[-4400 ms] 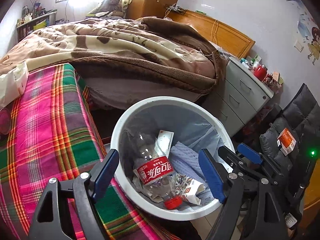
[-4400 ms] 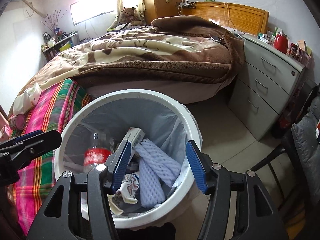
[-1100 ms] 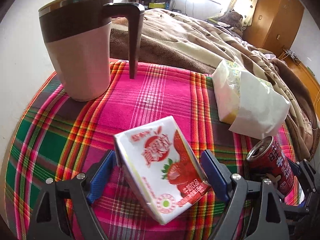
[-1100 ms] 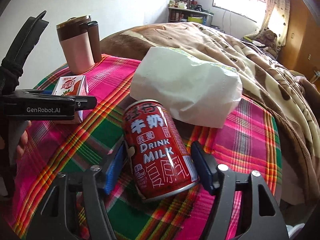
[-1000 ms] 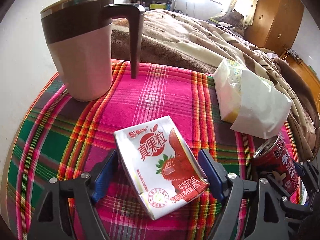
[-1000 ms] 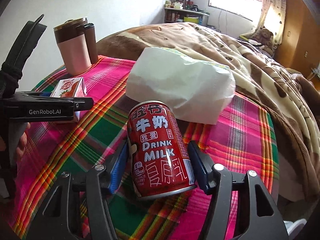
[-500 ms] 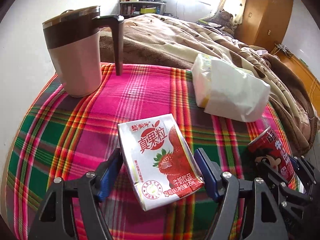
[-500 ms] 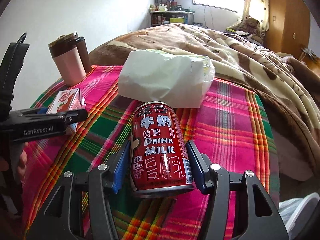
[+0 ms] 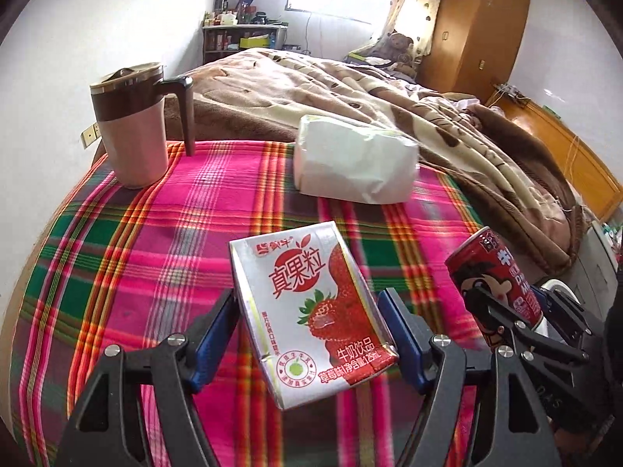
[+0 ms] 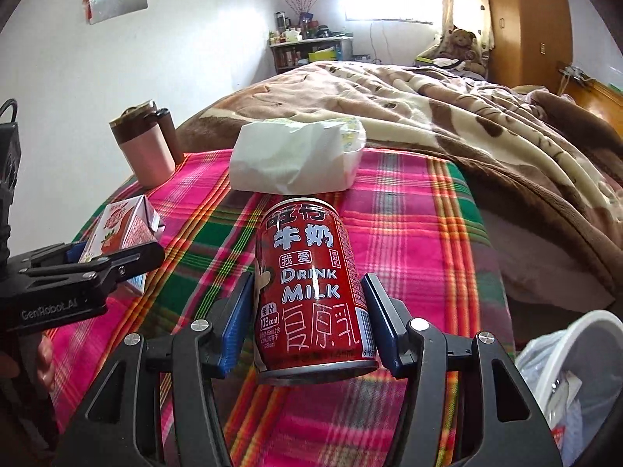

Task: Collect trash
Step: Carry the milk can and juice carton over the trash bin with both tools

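A white strawberry milk carton is tilted between the blue pads of my left gripper, which is shut on it just above the plaid cloth. My right gripper is shut on a red "Drink Milk" can, held upright over the cloth. In the left wrist view the can hangs at the right. In the right wrist view the carton shows at the left, inside the left gripper. A white trash bin with a plastic liner peeks in at the lower right.
A pink and brown mug stands at the far left of the cloth. A white tissue pack lies at its far edge. Behind is a bed with a brown blanket. A person's hand holds the left gripper.
Both grippers have drawn back and risen off the cloth, carrying the carton and the can. The left jaws closed onto the carton. The mug and tissue pack look farther away.
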Demonstrator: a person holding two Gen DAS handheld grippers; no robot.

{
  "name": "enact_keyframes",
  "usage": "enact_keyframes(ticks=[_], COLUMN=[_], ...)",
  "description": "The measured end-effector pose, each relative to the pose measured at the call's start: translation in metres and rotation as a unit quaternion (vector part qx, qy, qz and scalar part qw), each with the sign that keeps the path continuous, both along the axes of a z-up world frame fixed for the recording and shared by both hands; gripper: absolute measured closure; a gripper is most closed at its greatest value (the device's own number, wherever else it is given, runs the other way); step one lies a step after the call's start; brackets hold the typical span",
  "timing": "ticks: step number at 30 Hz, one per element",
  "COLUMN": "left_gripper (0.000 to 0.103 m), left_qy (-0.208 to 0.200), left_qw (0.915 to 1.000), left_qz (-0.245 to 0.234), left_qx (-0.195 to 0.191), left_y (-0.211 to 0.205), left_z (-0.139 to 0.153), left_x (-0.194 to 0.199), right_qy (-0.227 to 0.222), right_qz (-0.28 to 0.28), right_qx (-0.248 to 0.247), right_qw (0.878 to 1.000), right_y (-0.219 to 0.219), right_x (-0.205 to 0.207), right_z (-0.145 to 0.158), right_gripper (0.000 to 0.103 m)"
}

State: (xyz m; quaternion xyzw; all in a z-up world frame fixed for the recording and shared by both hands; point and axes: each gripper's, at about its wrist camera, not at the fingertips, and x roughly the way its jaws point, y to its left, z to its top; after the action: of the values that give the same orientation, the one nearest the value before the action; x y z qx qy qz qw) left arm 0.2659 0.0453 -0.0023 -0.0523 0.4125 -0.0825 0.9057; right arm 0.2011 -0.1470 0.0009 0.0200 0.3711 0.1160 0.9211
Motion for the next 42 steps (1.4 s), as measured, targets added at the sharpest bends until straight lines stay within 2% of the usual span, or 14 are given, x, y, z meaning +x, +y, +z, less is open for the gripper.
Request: enact_keyframes(ticks=[15,27,36,42], left_gripper=[0.028,0.028,0.028,0.028], left_qy=[-0.032,-0.065,-0.089,-0.088], left_qw=[0.9981,0.9931,0.9847,0.978], left_qz=[-0.051,-0.098,-0.15,-0.189], left_qx=[-0.007,-0.003,0.009,0.005], left_y=[-0.044,-0.094,-0.146,-0.185], left_z=[0.027,0.042,0.049,0.049], left_x=[-0.073,-0.113,-0.133,-0.136], right_qy=[-0.034,-0.063,-0.077,-0.074], right_qz=[-0.04,-0.094,-0.156,-0.2], right_qx=[0.022,0.032,0.031,0.03], right_qw=[0.998,0.993,0.984,0.976], right_y=[-0.041,-0.09,-0.132,-0.16], right_x=[-0.057,-0.1,-0.123,-0.131], right_z=[0.019,0.029,0.031,0.028], right_gripper=[0.046,0.046,0.046,0.046])
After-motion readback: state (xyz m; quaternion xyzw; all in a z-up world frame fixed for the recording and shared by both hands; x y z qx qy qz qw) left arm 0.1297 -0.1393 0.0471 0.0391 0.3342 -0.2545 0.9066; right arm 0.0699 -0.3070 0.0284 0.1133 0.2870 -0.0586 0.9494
